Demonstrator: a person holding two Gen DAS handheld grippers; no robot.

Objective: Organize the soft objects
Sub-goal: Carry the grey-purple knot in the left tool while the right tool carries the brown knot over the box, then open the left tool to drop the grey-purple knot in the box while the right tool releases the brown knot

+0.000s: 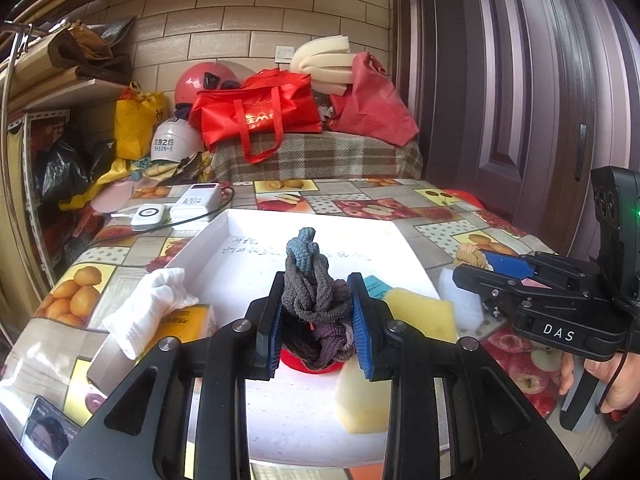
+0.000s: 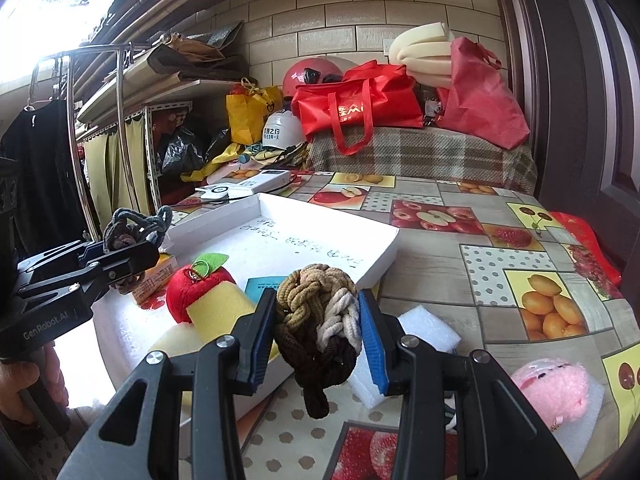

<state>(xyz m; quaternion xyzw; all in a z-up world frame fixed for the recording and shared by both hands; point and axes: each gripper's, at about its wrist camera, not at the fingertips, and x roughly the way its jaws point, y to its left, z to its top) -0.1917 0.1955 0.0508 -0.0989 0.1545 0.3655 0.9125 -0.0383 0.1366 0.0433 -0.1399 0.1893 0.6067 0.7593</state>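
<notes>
Grey-blue braided rope (image 1: 314, 300) stands upright in left hand-held gripper (image 1: 316, 316).

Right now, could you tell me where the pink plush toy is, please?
The pink plush shows only in the right wrist view, low on the right. It lies on the fruit-print tablecloth, right of the right tool and clear of the white tray.

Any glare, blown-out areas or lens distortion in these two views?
Left wrist: the white tray is overexposed, its handwriting barely legible; wall tiles bow from the fisheye. Right wrist: the top-left window area is blown out; the same tray glares, and frame corners go dark.
</notes>
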